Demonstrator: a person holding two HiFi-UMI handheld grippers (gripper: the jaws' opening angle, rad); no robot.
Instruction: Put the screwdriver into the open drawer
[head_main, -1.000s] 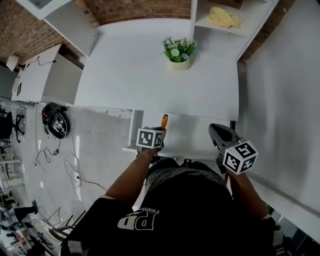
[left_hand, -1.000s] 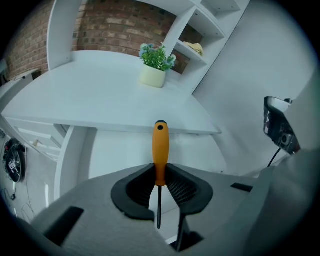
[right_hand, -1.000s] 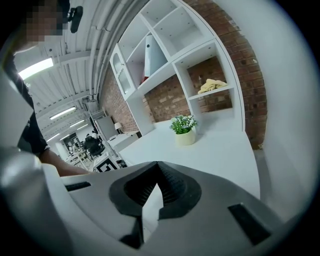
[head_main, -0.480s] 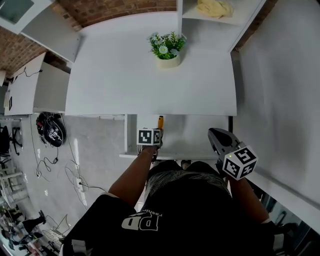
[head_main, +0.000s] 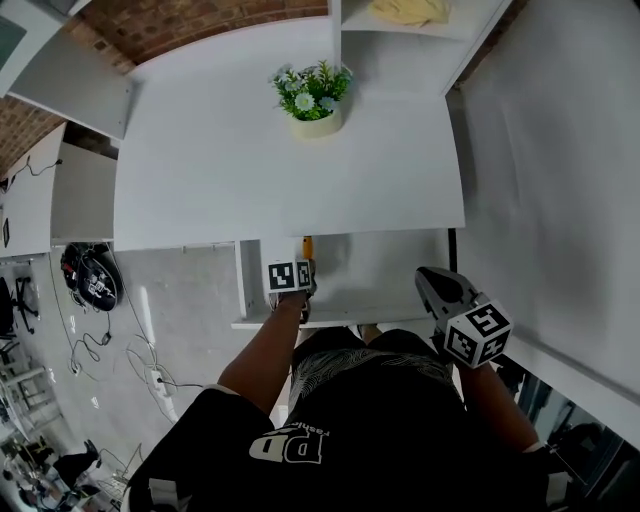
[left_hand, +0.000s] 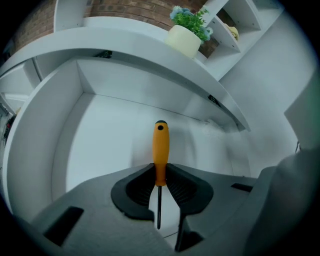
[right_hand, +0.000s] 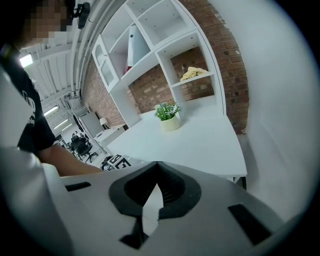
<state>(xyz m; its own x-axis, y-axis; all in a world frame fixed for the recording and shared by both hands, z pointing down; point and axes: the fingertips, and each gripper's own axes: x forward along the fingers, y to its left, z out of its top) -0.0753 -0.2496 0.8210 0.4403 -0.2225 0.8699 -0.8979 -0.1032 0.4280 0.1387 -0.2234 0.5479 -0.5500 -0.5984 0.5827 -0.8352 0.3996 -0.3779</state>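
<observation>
The screwdriver (head_main: 304, 245) has an orange handle (left_hand: 160, 145) and a thin dark shaft (left_hand: 159, 210). My left gripper (head_main: 302, 264) is shut on the handle (left_hand: 160, 169), which points away from me. It hangs inside the open white drawer (head_main: 385, 270), under the table's front edge. In the left gripper view the bare drawer floor (left_hand: 105, 145) lies just beyond the handle tip. My right gripper (head_main: 430, 277) hovers at the drawer's right end, jaws (right_hand: 156, 167) together with nothing between them.
The white table (head_main: 250, 170) carries a potted plant (head_main: 305, 100) near its back edge. Shelves with a yellow cloth (head_main: 405, 10) stand at the back right. A white wall (head_main: 560, 180) runs along the right. Cables and a bag (head_main: 90, 280) lie on the floor at left.
My left gripper has sunk with the screwdriver down into the drawer. The right gripper has dropped slightly beside the drawer's right end.
</observation>
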